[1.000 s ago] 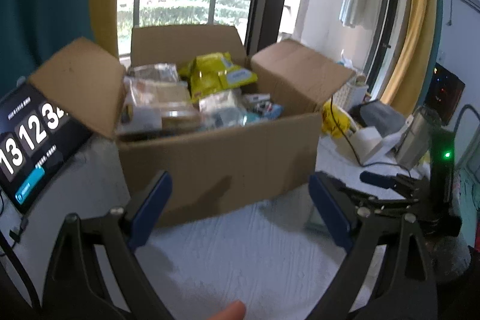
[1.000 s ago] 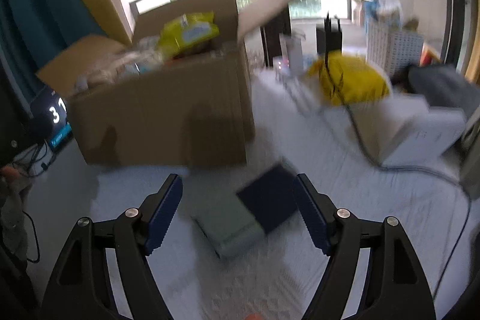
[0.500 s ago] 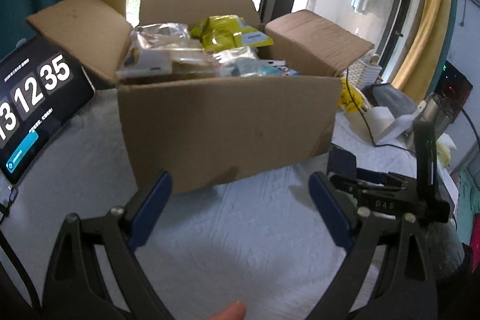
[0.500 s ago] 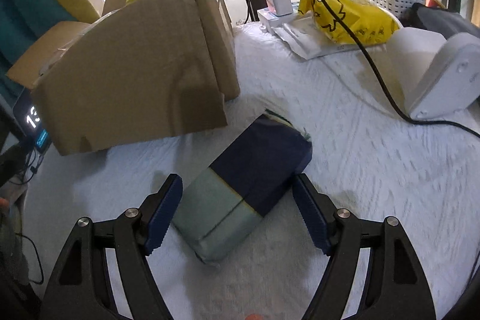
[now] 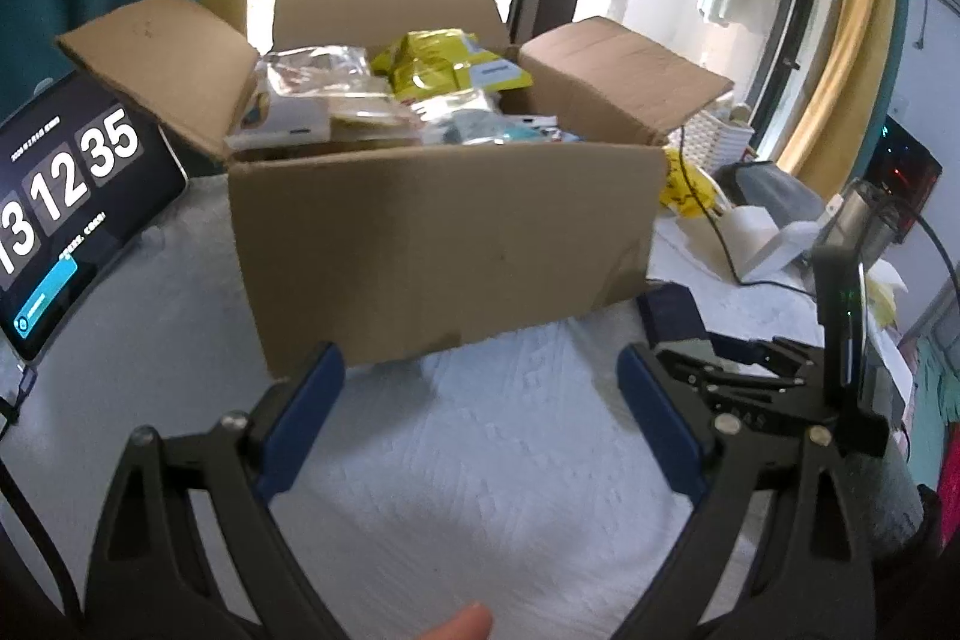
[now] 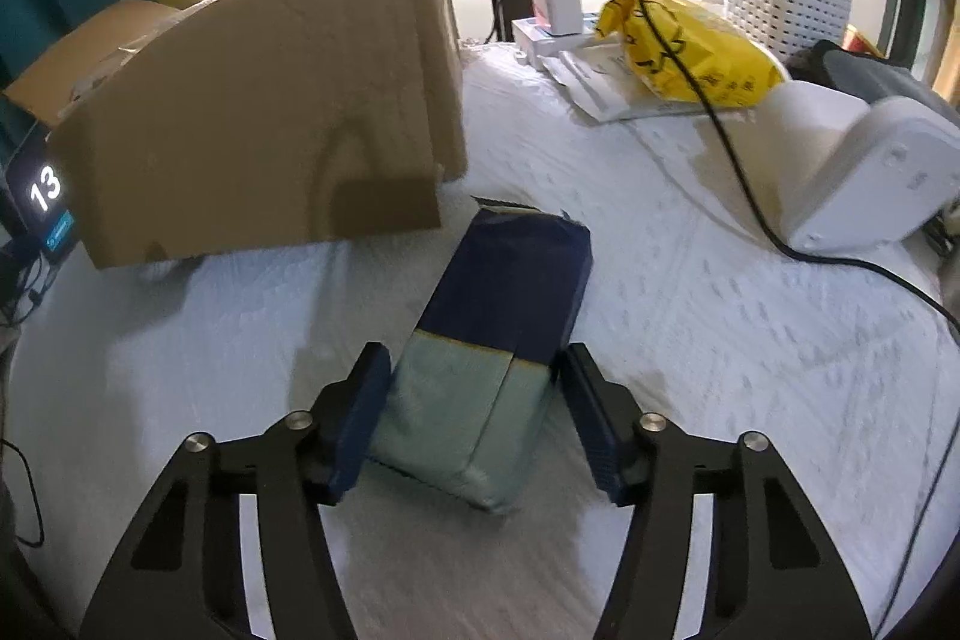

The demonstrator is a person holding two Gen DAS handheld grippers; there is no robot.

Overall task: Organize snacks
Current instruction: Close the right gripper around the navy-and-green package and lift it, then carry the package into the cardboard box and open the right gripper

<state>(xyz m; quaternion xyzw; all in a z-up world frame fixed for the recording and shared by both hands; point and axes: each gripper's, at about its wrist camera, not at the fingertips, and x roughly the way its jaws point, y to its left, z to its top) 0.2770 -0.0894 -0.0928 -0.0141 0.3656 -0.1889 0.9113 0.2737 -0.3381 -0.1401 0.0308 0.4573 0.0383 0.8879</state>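
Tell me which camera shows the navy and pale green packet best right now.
The right wrist view. The navy and pale green packet lies on the white cloth, between the right claw's closing jaws. The left wrist view shows only its navy end beyond that claw.

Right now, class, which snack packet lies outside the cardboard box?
The navy-and-pale-green packet lies on the white cloth between the right tool's fingers; the other packets are in the cardboard box.

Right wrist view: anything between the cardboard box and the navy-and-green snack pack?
Nothing. In the right wrist view only bare white textured cloth separates the cardboard box from the navy-and-green snack pack, whose green end sits between the right gripper's pads.
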